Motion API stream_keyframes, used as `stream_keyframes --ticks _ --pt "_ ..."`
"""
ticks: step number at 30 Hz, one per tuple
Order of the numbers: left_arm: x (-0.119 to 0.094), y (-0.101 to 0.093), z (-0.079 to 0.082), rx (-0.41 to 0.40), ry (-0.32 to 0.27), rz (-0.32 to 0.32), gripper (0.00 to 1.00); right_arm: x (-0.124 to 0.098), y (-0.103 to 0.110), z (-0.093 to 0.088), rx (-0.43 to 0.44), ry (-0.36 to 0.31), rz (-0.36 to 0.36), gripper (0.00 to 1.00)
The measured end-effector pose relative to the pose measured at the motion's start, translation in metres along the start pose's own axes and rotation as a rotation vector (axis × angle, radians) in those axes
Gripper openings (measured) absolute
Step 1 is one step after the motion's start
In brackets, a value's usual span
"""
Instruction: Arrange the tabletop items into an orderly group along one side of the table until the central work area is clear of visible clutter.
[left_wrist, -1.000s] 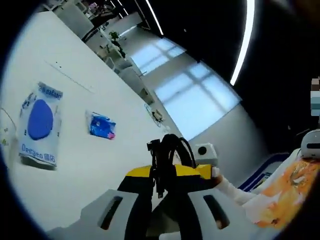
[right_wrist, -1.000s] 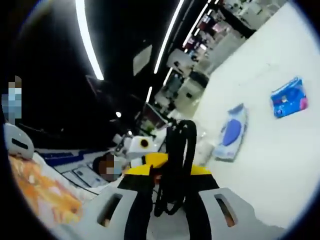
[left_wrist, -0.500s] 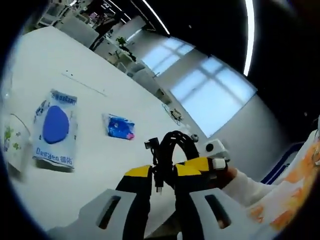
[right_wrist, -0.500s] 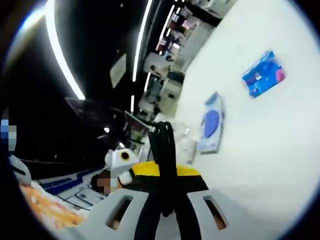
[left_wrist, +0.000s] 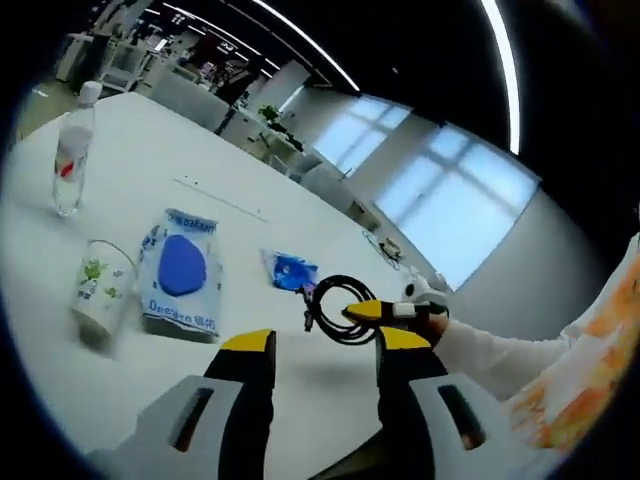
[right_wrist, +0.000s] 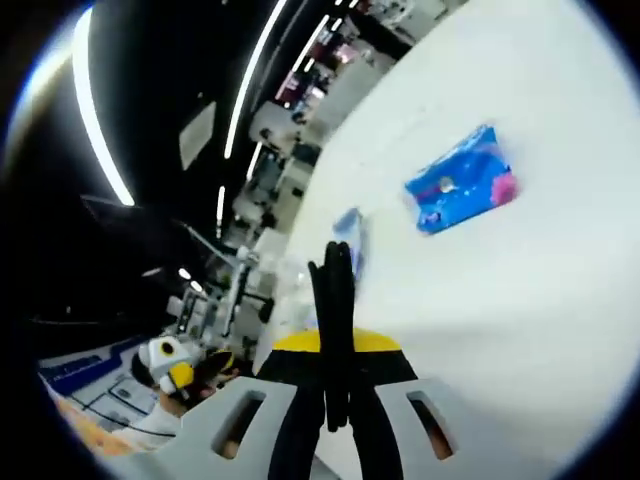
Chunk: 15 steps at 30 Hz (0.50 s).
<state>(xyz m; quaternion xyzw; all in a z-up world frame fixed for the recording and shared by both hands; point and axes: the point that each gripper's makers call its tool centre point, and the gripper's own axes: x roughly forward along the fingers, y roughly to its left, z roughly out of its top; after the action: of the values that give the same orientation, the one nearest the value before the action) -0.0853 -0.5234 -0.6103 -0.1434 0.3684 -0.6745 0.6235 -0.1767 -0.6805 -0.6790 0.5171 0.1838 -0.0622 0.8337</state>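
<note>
Two grippers are at work above the white table (left_wrist: 120, 180). In the right gripper view, the right gripper (right_wrist: 336, 345) is clamped on a coiled black cable (right_wrist: 334, 300), the coil seen edge-on and pinched between the yellow-tipped jaws. In the left gripper view, the left gripper (left_wrist: 312, 345) is held with its jaws well apart and nothing between them; the right gripper's yellow tips (left_wrist: 385, 311) are seen beyond it, holding the cable (left_wrist: 335, 308) in the air over the table.

The cable is judged to be on its way to the group. It would best be set down flat just beside the blue packet (left_wrist: 291, 271), so that the loops are not sprung open on release.

Further out, a wipes pack (left_wrist: 181, 274), a paper cup (left_wrist: 102, 293) and a water bottle (left_wrist: 72, 150) stand loosely in a row. Bare tabletop lies near the grippers; the far edge is well apart from the items.
</note>
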Motion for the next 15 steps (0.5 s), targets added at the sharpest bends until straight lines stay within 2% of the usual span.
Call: stream_keyframes --ticks 3,6,11,15 --pt "-0.009 0.01 -0.001 0.017 -0.023 0.048 0.45 0.006 -0.008 0.0 0.016 0.022 -0.007 0.04" --pt "-0.018 0.015 -0.001 0.07 -0.033 0.083 0.53 0.012 -0.014 -0.004 0.005 0.046 -0.031 0.04" --pt "-0.031 0.027 -0.009 0.166 0.004 0.154 0.68 0.017 -0.022 -0.005 0.015 0.053 -0.054 0.04" --pt "-0.04 0.036 -0.014 0.162 0.017 0.188 0.73 0.018 -0.029 -0.003 0.001 0.056 -0.088 0.05"
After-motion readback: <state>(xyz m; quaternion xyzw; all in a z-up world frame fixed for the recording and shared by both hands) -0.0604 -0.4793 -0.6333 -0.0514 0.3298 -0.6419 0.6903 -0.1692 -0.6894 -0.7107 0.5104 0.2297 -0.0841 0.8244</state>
